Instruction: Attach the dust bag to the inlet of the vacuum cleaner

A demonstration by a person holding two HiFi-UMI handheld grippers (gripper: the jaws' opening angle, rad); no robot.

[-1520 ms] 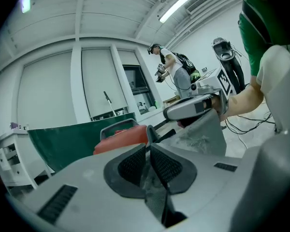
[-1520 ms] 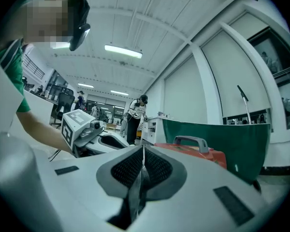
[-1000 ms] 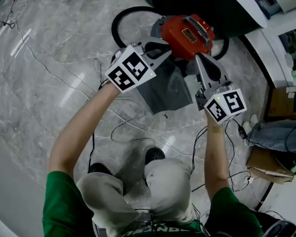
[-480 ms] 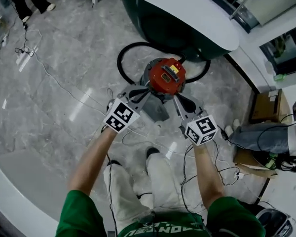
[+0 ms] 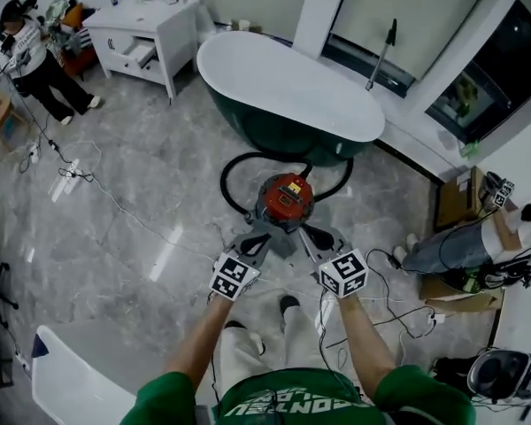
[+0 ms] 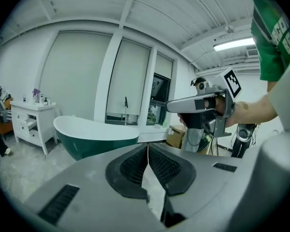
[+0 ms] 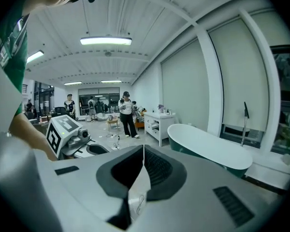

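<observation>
We stand on grey marble floor [image 5: 115, 211]; a green bathtub [image 5: 288, 91] sits far ahead, a white dresser [image 5: 146, 25] far left, shaded windows [image 5: 398, 16] behind, strip light [image 7: 105, 41] overhead.

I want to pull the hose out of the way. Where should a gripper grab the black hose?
Probably the left arc of the black hose, from above: there it lies alone on the floor, clear of the vacuum cleaner and bathtub, and looks thin enough for jaws.
</observation>
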